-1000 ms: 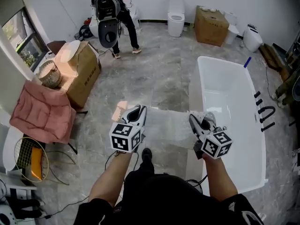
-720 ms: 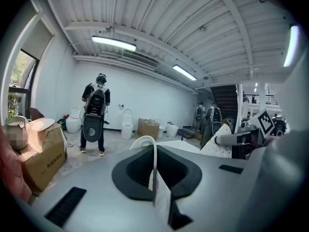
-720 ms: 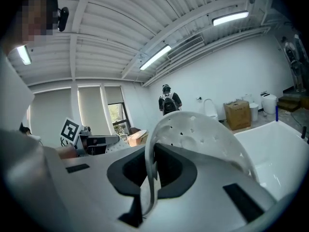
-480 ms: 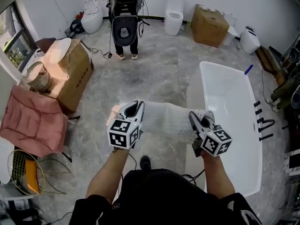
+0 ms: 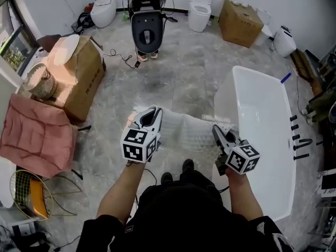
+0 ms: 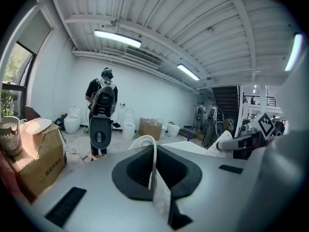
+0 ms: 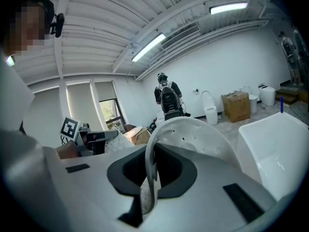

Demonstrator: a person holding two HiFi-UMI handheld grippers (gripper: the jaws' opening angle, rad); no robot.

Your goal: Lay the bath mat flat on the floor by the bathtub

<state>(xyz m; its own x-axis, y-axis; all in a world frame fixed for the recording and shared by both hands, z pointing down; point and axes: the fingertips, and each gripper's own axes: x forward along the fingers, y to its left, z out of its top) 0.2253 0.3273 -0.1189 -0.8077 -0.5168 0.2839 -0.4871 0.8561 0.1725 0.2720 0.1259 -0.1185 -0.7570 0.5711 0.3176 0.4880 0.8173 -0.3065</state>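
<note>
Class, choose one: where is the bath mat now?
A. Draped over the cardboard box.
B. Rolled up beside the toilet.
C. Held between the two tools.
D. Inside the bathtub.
C: the bath mat stretches from the left tool to the right tool, each shut on one edge, beside the bathtub.

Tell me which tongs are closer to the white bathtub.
Right. The right tongs sit beside the white bathtub, gripping one end of the pale textured bath mat; the left tongs grip its other end, out over the grey floor.
</note>
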